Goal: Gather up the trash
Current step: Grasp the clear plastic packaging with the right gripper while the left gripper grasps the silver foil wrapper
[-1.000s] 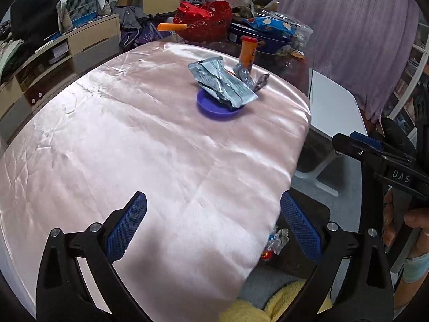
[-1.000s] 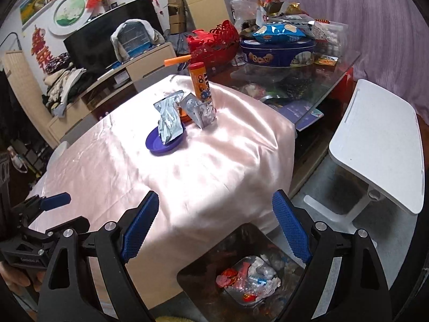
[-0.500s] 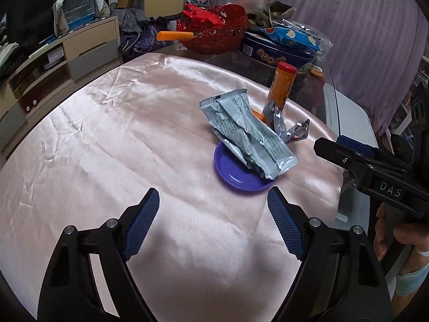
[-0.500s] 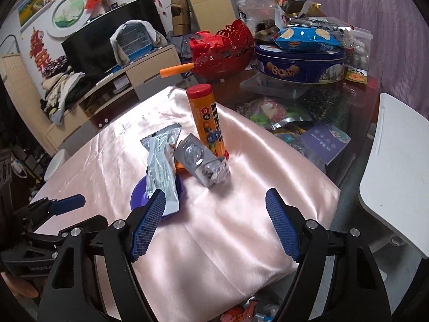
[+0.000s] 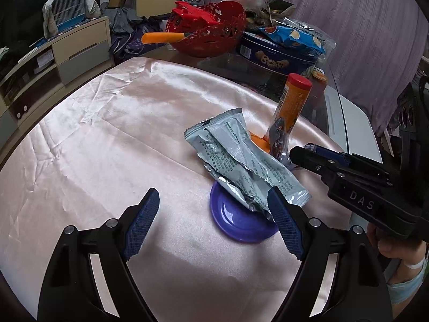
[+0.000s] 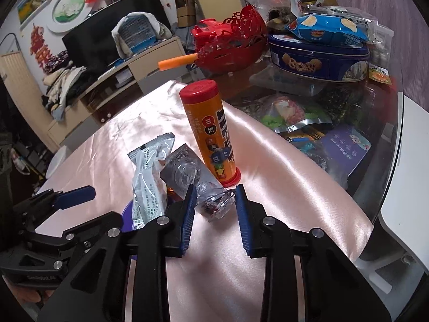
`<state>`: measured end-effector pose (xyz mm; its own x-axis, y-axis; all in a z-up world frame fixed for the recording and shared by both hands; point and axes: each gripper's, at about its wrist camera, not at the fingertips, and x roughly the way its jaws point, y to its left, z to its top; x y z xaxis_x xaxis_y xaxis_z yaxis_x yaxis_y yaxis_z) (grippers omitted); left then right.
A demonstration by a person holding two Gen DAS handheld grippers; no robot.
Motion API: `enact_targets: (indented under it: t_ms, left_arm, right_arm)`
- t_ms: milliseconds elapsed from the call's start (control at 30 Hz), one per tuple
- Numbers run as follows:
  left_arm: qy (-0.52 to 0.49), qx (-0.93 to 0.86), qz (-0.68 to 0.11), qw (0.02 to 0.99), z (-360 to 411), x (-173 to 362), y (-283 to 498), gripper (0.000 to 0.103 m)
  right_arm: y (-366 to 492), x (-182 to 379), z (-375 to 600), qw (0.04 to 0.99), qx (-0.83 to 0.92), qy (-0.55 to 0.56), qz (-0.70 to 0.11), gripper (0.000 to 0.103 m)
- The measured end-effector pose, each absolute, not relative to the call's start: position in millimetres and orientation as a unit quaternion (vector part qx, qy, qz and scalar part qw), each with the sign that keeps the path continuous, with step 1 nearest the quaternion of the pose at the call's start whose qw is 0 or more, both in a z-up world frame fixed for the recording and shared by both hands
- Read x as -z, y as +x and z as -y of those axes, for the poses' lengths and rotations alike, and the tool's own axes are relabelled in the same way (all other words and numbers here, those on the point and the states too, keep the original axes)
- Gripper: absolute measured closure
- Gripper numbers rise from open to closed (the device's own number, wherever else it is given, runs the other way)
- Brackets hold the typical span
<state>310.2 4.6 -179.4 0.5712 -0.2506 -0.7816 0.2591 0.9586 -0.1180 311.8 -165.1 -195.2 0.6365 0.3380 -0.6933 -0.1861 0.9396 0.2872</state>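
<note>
A long silver wrapper point(image 5: 241, 161) leans across a purple plate point(image 5: 236, 225) on the pink cloth point(image 5: 107, 139). My left gripper point(image 5: 213, 222) stands open just in front of the plate, its right pad beside the wrapper's lower end. A small crumpled clear wrapper point(image 6: 211, 201) lies against an upright orange candy tube point(image 6: 211, 131). My right gripper point(image 6: 214, 204) has its jaws closing around that crumpled wrapper, which sits between the fingertips on the cloth. The right gripper point(image 5: 308, 151) also shows at the right of the left wrist view, and the left gripper point(image 6: 106, 204) at the left of the right wrist view.
Behind the cloth stand a red basket point(image 5: 211, 35) and a blue cookie tin point(image 6: 316, 59) with a chip bag on top. Snack packets point(image 6: 295, 118) lie under the glass tabletop. A white side table point(image 6: 407, 177) is at the right, a TV cabinet point(image 5: 53, 59) at the left.
Both grippers moved forward over the cloth toward the plate and the tube. The right jaws narrowed a lot around the crumpled wrapper. The left jaws narrowed slightly.
</note>
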Motion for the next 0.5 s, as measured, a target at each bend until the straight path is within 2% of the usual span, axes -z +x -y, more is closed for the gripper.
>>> enact_targets:
  t_ms: [367,500]
  left_arm:
    - [0.019,0.164,-0.443,0.881,32.7,186.5,328.5,0.025]
    - [0.027,0.165,-0.450,0.877,41.3,193.7,331.0,0.044]
  right_arm:
    - [294.6,174.0,202.2,0.914,-0.136,0.081,-0.374,0.072]
    - [293.0,184.6,200.8,0.907,-0.147,0.078,-0.388,0.072]
